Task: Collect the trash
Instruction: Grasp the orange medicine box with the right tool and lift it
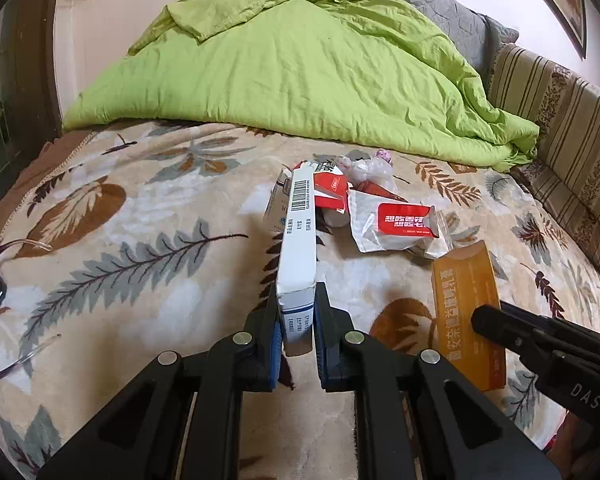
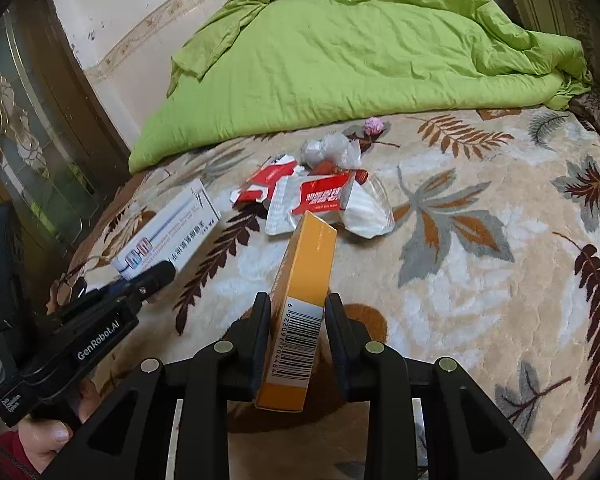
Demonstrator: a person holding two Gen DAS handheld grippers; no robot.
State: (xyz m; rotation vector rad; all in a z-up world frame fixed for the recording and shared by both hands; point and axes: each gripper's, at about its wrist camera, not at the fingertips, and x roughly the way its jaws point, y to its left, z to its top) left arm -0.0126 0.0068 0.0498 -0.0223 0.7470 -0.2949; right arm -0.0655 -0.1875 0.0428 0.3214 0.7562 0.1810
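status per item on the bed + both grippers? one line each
left gripper: shut on white box
white box: held, lifted, end flap open
right gripper: shut on orange box
orange box: held, lifted off blanket
red wrappers: torn open, lying on blanket
clear plastic bag: crumpled, lying loose
pink ball: lying loose beside quilt
green quilt: bunched up, unfolded

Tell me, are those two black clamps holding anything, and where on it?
Yes. The left gripper pinches the white box at its near end; the right gripper pinches the orange box at its barcode end.
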